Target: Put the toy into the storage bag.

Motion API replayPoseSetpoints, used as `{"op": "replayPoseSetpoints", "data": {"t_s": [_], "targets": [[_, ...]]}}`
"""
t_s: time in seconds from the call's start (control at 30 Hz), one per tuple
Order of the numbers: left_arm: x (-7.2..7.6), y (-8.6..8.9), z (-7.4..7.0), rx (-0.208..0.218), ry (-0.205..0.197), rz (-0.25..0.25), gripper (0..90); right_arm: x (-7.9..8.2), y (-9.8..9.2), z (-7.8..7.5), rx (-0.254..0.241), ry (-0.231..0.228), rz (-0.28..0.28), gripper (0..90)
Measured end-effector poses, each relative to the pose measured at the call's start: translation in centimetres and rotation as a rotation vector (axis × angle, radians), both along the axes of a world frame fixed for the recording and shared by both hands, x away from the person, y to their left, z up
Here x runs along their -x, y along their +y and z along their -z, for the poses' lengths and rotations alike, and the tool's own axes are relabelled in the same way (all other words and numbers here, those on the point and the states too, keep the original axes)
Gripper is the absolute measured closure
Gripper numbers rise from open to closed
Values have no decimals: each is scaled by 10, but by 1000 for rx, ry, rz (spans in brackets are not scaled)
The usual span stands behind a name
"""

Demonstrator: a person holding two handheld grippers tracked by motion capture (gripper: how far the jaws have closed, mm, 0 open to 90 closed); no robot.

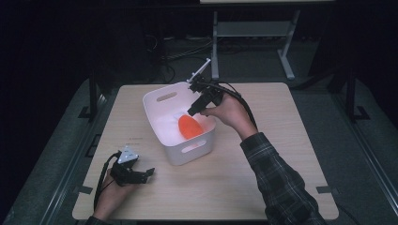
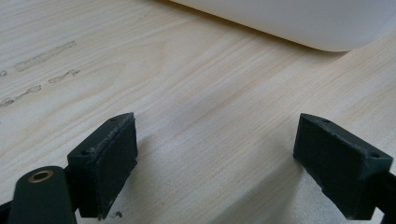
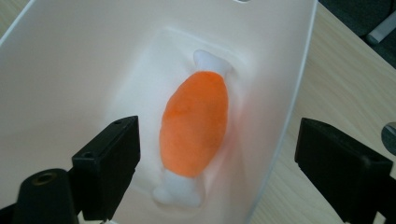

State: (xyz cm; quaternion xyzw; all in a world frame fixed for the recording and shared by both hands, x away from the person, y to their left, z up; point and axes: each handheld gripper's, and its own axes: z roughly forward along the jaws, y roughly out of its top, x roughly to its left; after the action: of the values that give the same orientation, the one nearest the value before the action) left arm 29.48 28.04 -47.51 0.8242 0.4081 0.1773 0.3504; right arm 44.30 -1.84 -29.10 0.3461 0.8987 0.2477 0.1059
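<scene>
- High view: we see a white bin (image 1: 180,126) with cut-out handles standing near the middle of a pale wooden table (image 1: 281,154), set at an angle to the table's edges.
- Inside the bin lies an orange plush toy (image 1: 189,126) with white ends, resting on the bin's floor close to the wall nearest the person's right hand.
- The right gripper (image 1: 193,111) hangs over the bin's far right rim, tilted down toward the toy; a plaid sleeve (image 1: 277,178) leads up to the hand that holds it.
- Right gripper view: we look down on the orange plush toy (image 3: 194,130) lying lengthwise on the floor of the white bin (image 3: 70,70). The two black jaws stand wide apart with nothing between them; one jaw is over the bin's inside, the other outside its rim, above the table (image 3: 336,79). The toy lies free, clear of both pads.
- The left gripper (image 1: 149,172) rests low at the table's near left corner, well apart from the bin.
- Left gripper view: its jaws are spread wide over bare wood (image 2: 196,116), gripping nothing; the bin's rounded wall (image 2: 299,23) shows ahead.
</scene>
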Motion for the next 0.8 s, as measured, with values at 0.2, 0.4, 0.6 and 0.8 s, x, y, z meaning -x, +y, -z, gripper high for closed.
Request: {"op": "replayPoseSetpoints", "data": {"t_s": [0.2,0.4,0.6,0.8], "targets": [[0,0,0,1,1,-1,130,7,-18,1,-26,-20,-3,135],[1,0,0,1,-2,-3,130,16,-39,4,-61,-50,-9,122],[1,0,0,2,-2,-3,130,24,-56,6,-93,-68,-2,120],[1,0,0,1,-3,-3,130,33,-71,7,-126,-83,3,111]]}}
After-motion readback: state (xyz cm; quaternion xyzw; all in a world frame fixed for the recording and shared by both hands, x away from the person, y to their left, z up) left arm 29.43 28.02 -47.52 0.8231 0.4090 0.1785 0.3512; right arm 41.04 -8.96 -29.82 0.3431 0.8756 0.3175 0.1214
